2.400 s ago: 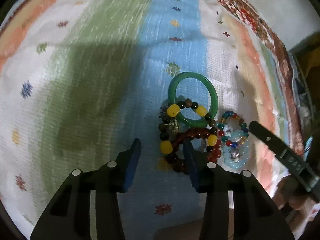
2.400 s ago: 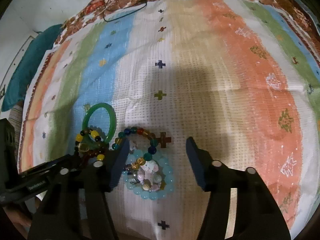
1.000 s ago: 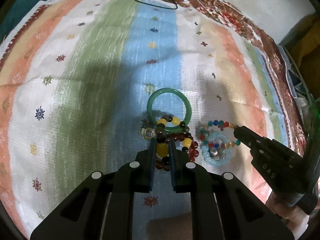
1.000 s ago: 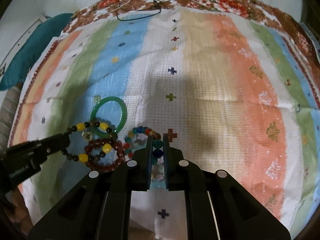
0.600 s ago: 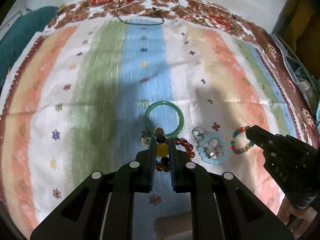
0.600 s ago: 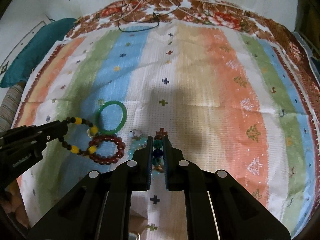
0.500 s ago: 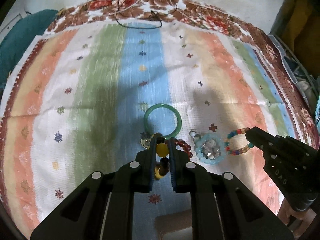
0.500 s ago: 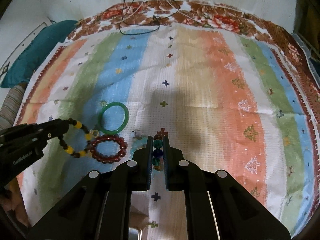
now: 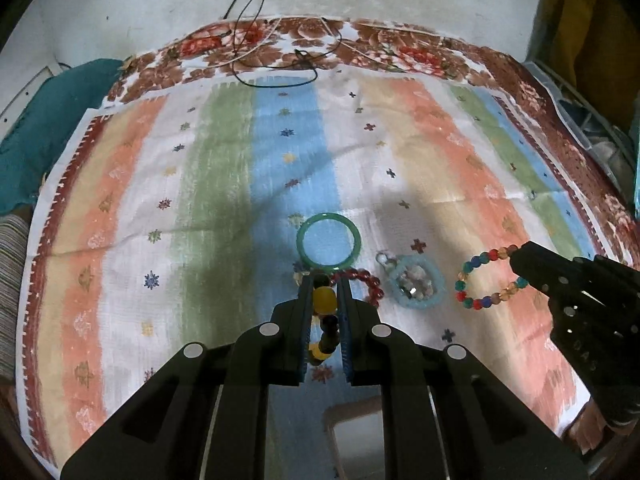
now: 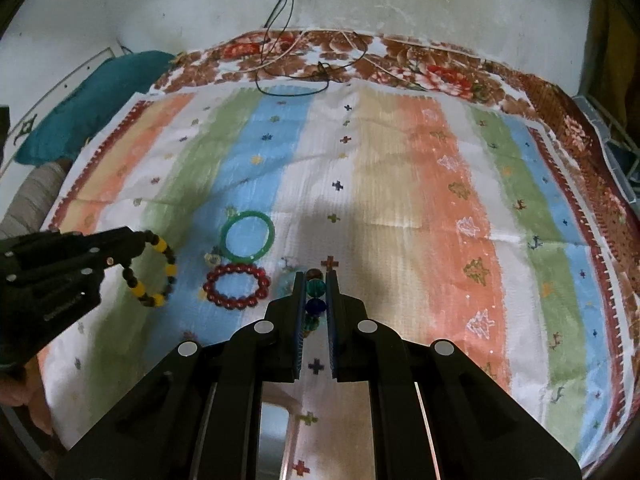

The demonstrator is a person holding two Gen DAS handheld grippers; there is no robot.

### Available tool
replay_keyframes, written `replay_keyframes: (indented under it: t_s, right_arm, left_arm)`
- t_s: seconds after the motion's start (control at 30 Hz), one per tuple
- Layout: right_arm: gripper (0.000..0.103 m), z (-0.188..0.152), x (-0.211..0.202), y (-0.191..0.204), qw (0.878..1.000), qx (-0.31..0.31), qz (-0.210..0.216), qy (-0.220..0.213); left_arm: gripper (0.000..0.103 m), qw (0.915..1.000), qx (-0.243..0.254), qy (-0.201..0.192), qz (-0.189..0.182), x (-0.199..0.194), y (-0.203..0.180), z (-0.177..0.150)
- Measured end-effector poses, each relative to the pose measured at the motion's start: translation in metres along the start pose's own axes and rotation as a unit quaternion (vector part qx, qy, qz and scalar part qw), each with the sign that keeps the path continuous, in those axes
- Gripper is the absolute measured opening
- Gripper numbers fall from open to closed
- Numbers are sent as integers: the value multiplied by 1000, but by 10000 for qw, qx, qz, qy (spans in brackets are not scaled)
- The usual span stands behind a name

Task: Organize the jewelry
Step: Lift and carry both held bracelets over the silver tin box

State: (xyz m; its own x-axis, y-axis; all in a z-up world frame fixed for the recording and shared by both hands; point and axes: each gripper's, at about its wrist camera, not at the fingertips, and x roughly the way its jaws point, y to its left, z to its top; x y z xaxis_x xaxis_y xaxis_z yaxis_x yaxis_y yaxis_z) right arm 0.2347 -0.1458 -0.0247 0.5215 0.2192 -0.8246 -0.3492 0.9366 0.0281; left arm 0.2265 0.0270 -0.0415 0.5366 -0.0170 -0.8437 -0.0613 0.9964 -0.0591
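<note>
Left wrist view shows the left gripper point(image 9: 324, 280) clamped on a yellow-and-dark beaded bracelet point(image 9: 323, 300), a large yellow bead pinched between the two closed fingers and the rest of the strand hanging down between them. Just beyond the fingertips a green bangle point(image 9: 329, 242) lies flat on the blue stripe of the striped cloth point(image 9: 200, 208), with a dark red beaded bracelet point(image 9: 362, 280) touching its near edge. To the right of those sits a pale blue beaded bracelet point(image 9: 416, 282) with small pale charms heaped inside it. Further right, the right gripper point(image 9: 516, 258) holds a multicoloured beaded bracelet point(image 9: 488, 280) by one end, its loop hanging free over the orange stripe. Right wrist view confirms that hold: teal and blue beads are squeezed between the closed fingers point(image 10: 298, 304). From that side the yellow-and-dark strand dangles from the other tool at far left, well apart from the bangle and red bracelet resting on the cloth. Black cords point(image 9: 276, 64) trail across the cloth's far floral border.
</note>
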Motion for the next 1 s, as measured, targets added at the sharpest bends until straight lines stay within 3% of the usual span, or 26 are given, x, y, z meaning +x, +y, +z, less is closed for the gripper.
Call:
replay_keyframes:
  t_s: [0.13, 0.53, 0.83, 1.0]
  right_arm:
    - [11, -8, -6, -1, 10000, -2, 19, 20]
    - [11, -22, -52, 15, 9982, -275, 93, -517]
    - [11, -33, -76, 25, 9957, -438, 230, -788]
    - [11, -40, -90, 28, 9940, -450, 290, -950]
  left_arm:
    - [12, 9999, 120, -98, -2, -14, -8, -7]
    - [12, 9980, 218, -569, -162, -60, -18, -23]
    - [12, 9962, 248, -751, -376, -88, -24, -40]
    - [12, 9959, 404, -754, -306, -93, -28, -47]
